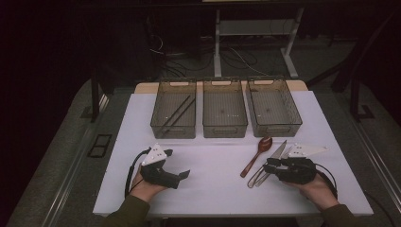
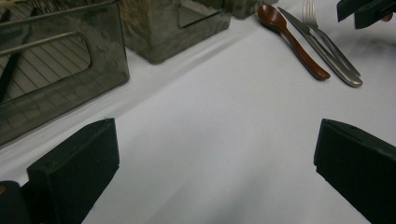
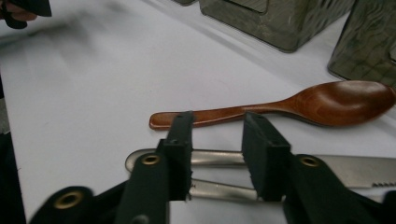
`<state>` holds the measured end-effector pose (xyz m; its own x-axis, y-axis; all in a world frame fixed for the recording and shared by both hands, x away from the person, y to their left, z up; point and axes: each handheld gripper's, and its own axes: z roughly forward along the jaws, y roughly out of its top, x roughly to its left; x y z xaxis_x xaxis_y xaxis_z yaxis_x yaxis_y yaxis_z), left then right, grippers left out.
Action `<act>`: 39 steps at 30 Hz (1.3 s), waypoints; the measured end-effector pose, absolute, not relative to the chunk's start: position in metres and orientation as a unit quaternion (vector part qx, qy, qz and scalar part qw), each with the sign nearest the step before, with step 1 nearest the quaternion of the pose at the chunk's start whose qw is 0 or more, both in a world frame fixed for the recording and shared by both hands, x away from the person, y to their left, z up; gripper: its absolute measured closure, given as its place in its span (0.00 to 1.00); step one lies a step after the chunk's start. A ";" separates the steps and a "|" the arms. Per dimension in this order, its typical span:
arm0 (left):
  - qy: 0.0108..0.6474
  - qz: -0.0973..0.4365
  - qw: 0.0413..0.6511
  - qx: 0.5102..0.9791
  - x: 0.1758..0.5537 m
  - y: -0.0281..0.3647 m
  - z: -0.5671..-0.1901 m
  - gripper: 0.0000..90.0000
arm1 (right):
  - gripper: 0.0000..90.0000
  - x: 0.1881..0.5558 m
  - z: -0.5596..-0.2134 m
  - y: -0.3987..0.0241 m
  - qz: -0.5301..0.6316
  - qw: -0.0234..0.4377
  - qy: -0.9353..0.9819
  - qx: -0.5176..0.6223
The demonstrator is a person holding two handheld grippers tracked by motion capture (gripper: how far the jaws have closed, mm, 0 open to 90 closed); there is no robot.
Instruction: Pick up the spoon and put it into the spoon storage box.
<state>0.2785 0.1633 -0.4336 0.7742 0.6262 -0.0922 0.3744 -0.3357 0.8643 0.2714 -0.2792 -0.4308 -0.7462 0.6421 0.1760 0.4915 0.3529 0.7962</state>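
Observation:
A brown wooden spoon (image 1: pixel 257 155) (image 3: pixel 289 105) lies on the white table (image 1: pixel 213 189) in front of the bins. Beside it lie a metal knife (image 1: pixel 279 150) (image 3: pixel 210 157) and a fork (image 1: pixel 257 178) (image 3: pixel 219 190). My right gripper (image 1: pixel 268 166) (image 3: pixel 217 126) hovers low over the two metal handles, just short of the spoon's handle. Its jaws stand a little apart and nothing is pinched between them. My left gripper (image 1: pixel 182 176) (image 2: pixel 215 177) rests at the front left, wide open over bare table. Its view shows the spoon (image 2: pixel 292 39) and knife (image 2: pixel 317 46) far off.
Three smoky see-through bins stand in a row at the back: the left bin (image 1: pixel 173 128) holds black chopsticks (image 1: pixel 177 113); the middle bin (image 1: pixel 224 128) and the right bin (image 1: pixel 276 127) look empty. Bare table lies between my two hands.

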 end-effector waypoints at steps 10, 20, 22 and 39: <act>0.307 0.133 0.482 0.810 0.277 0.164 -0.434 0.00 | 0.94 0.287 -0.437 -0.260 0.429 0.078 0.832 0.343; 0.304 0.128 0.475 0.816 0.276 0.162 -0.437 0.00 | 0.99 0.295 -0.444 -0.243 0.411 0.059 0.849 0.329; 0.304 0.129 0.476 0.815 0.276 0.162 -0.437 0.00 | 0.98 0.295 -0.446 -0.241 0.407 0.058 0.851 0.327; 0.298 0.125 0.470 0.821 0.276 0.159 -0.438 0.00 | 0.99 0.297 -0.453 -0.227 0.393 0.054 0.859 0.324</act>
